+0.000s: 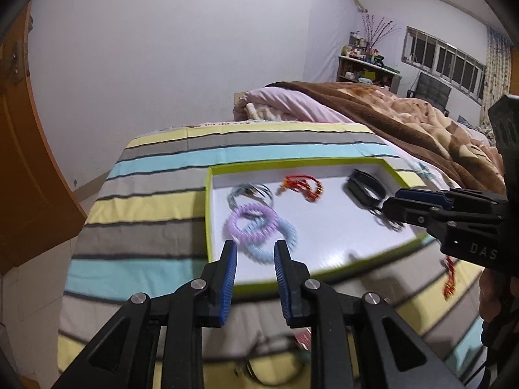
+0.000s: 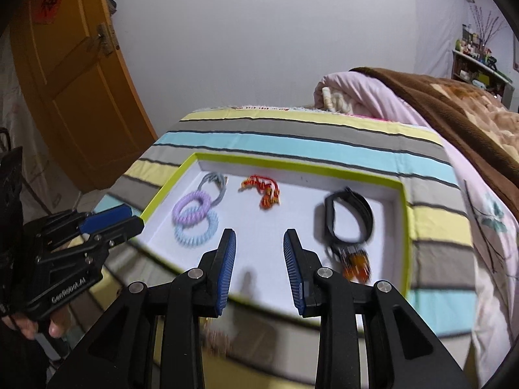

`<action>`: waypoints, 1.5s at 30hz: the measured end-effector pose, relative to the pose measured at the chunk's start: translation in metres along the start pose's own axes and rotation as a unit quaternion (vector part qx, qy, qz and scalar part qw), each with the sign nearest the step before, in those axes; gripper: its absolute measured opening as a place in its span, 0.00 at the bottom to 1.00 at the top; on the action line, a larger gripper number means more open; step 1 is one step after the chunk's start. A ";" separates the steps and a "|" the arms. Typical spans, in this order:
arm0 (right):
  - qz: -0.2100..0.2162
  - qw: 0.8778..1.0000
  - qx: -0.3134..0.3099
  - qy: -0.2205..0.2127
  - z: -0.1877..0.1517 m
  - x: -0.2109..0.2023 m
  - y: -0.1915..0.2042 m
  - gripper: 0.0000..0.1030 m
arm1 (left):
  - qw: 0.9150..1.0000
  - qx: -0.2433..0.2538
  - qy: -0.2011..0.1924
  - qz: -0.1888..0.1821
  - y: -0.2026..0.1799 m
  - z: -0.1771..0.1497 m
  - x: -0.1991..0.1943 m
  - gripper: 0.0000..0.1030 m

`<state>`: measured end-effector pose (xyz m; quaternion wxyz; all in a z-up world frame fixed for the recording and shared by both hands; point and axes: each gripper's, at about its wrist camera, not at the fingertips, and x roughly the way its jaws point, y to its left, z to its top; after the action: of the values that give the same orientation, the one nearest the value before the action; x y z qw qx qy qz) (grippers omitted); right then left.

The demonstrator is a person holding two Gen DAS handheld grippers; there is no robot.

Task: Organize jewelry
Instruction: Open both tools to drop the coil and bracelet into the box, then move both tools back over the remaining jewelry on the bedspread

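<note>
A white tray with a green rim (image 1: 208, 214) (image 2: 407, 243) lies on the striped bed cover. In it are a purple coil band (image 1: 254, 223) (image 2: 191, 209) overlapping a pale blue coil band (image 1: 275, 246) (image 2: 194, 233), a grey bangle (image 1: 249, 193) (image 2: 214, 183), a red beaded bracelet (image 1: 301, 188) (image 2: 262, 191), a black band (image 1: 365, 191) (image 2: 348, 217) and an amber beaded piece (image 2: 355, 264). My left gripper (image 1: 256, 248) (image 2: 134, 223) hovers open and empty above the tray's near left part. My right gripper (image 2: 259, 238) (image 1: 391, 206) hovers open and empty over the tray's near middle.
A red beaded piece (image 1: 449, 278) lies on the striped cover (image 1: 155, 201) outside the tray, near right. Blurred small items (image 1: 259, 356) lie below the left gripper. A brown blanket (image 1: 405, 120) and pink quilt (image 2: 373, 97) are heaped behind. An orange door (image 2: 74, 90) stands left.
</note>
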<state>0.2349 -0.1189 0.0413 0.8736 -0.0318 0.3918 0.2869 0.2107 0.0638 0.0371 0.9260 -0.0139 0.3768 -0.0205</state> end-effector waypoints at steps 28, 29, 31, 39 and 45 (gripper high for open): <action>-0.033 0.997 0.076 -0.011 -0.144 -0.117 -0.025 0.31 | 0.999 -0.009 -0.017 -0.042 -0.038 -0.107 -0.100 0.23; -0.037 0.996 0.077 -0.012 -0.145 -0.118 -0.026 0.31 | 0.999 -0.008 -0.018 -0.042 -0.039 -0.107 -0.100 0.23; -0.045 0.995 0.083 -0.014 -0.146 -0.118 -0.031 0.31 | 0.999 -0.005 -0.020 -0.042 -0.041 -0.106 -0.101 0.23; -0.054 0.993 0.101 -0.014 -0.144 -0.111 -0.042 0.31 | 0.999 -0.002 -0.016 -0.041 -0.043 -0.099 -0.089 0.23; -0.060 0.992 0.110 -0.008 -0.135 -0.094 -0.045 0.31 | 0.999 0.009 -0.011 -0.044 -0.046 -0.083 -0.066 0.23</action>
<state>0.1191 -0.2393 0.0068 0.8905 0.0435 0.4113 0.1895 0.1040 0.0207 0.0256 0.9282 -0.0224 0.3657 -0.0641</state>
